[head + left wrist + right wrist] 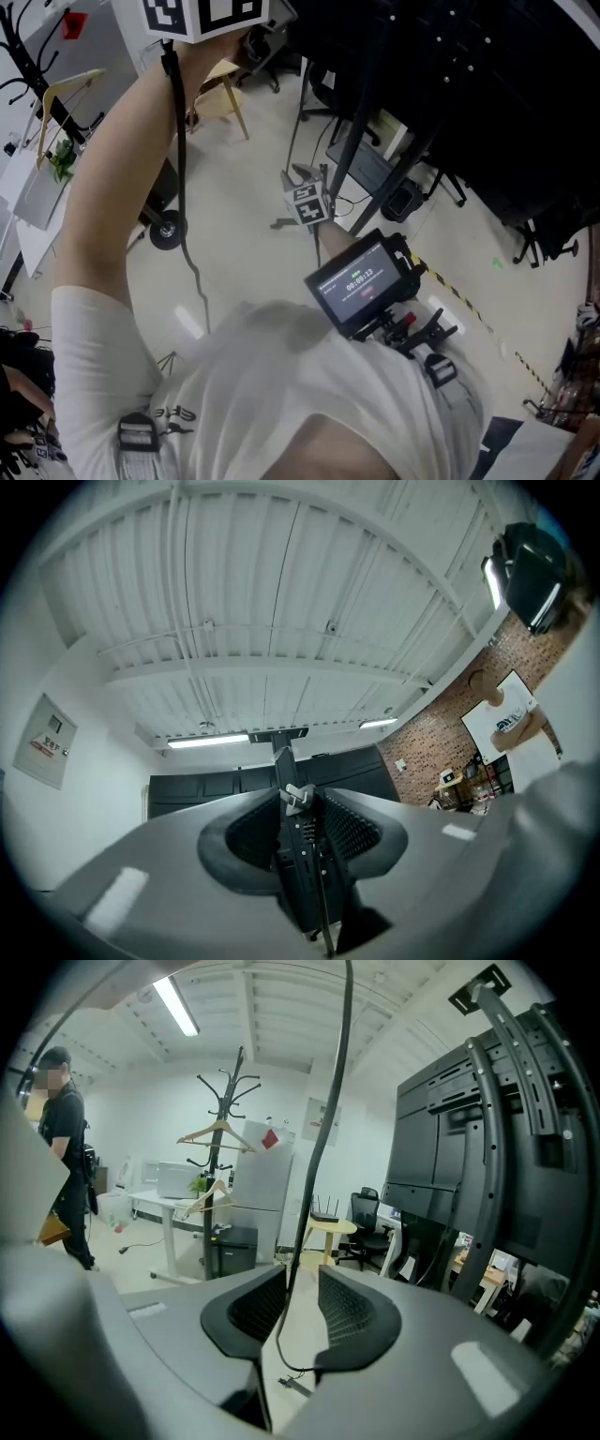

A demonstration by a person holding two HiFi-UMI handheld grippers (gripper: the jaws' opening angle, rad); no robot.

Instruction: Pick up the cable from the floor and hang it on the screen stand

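The left tool is held high overhead at arm's length, pointing up at the ceiling. That makes sense for the job, since the cable has to get above the top of the screen stand before it can be draped over. The tool's jaws stand narrow, with the thin black cable running between them close to the right-hand pad. Because the cable hangs straight down from this tool along the raised arm, I judge it to be pinched there. The stand's black upright rises straight ahead of the jaws, with a pale clip on it just past the tips.

The right tool sits lower and faces out across the room. Its jaws are slightly apart, and the same cable comes down from above and passes loosely between them along the left pad. The bare floor shows through the gap. It seems to be guiding the slack rather than gripping it. The stand's frame stands off to this tool's right.

The cable's lower run trails down below the left tool, and whether its end touches the floor is hard to make out.

No bin, box or tray plays a part here. The clip is the only holder, and no cable is on it.
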